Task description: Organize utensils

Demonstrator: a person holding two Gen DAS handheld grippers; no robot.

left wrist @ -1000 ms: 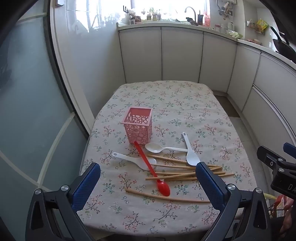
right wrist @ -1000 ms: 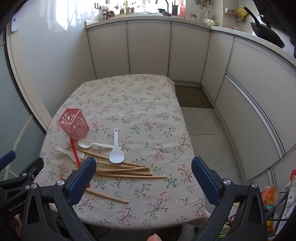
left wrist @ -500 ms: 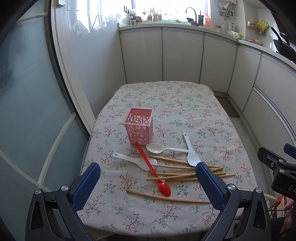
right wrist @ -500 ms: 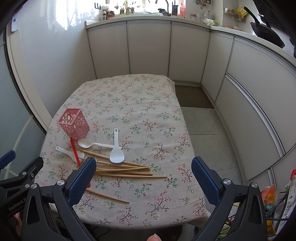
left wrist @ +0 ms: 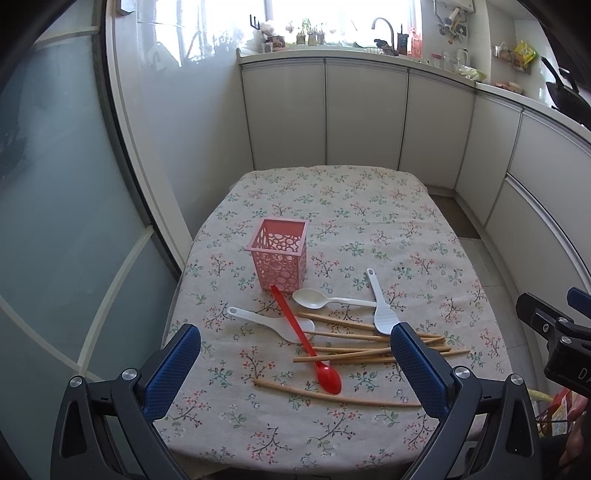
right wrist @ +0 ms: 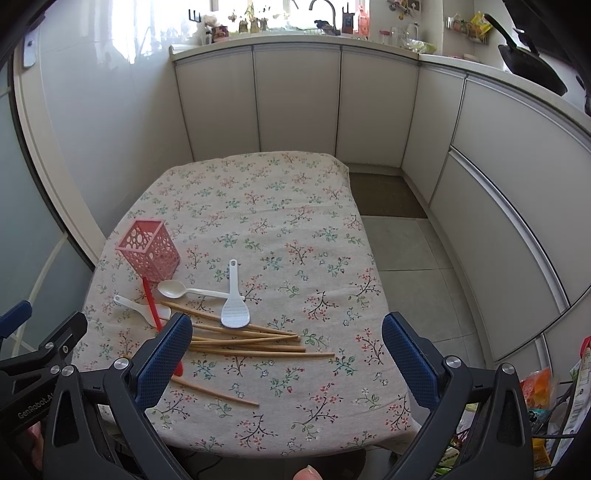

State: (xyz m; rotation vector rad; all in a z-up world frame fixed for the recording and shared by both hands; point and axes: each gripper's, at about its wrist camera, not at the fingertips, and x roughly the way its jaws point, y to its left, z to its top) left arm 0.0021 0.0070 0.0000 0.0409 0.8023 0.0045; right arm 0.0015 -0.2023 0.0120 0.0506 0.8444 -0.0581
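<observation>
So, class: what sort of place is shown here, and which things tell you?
Most likely a home kitchen: a sink tap on the counter by the window, white cabinets below it, and a floral-clothed table with spoons and chopsticks beside a pink utensil basket.

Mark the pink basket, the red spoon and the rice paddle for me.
pink basket (left wrist: 279, 266), left wrist view, front perforated wall.
red spoon (left wrist: 329, 377), left wrist view, bowl.
rice paddle (right wrist: 235, 312), right wrist view, textured blade.

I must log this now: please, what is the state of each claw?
Left claw: open, holding nothing, above the table's near edge.
Right claw: open, holding nothing, above the table's near edge.
</observation>
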